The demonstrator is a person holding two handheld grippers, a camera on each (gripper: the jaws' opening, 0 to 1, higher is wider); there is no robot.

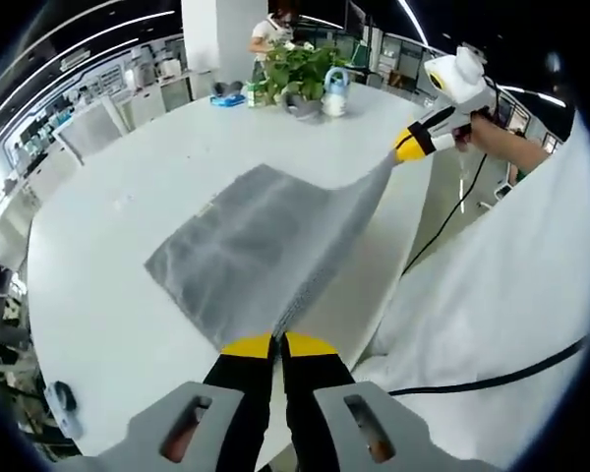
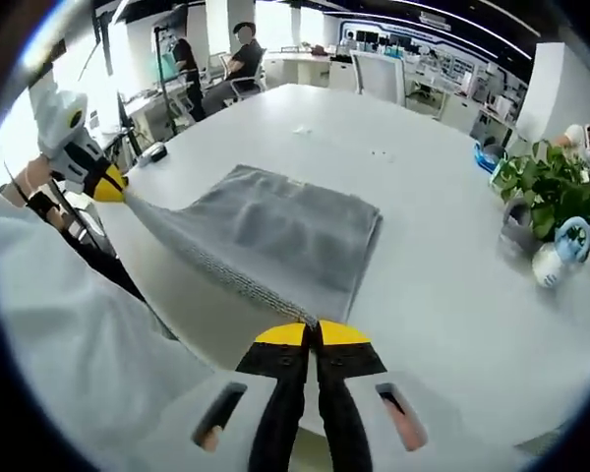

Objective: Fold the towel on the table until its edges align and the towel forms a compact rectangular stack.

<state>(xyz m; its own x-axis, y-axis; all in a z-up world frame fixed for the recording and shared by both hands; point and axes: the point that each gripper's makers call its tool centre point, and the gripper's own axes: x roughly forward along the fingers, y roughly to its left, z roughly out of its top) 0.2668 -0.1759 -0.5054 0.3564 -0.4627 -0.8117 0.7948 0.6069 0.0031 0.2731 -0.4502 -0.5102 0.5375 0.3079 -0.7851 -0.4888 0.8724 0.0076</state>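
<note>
A grey towel lies partly on the white table, its near edge lifted and stretched between both grippers. My left gripper is shut on one corner of the towel. The right gripper shows at the upper right of the left gripper view, shut on the other corner. In the right gripper view the grey towel spreads on the table; my right gripper pinches its corner, and the left gripper holds the far corner at the left.
A potted plant, a small watering can and blue items sit at the table's far end; the plant is at the right in the right gripper view. A person's white sleeve and black cables hang beside the table edge. Seated people and desks are behind.
</note>
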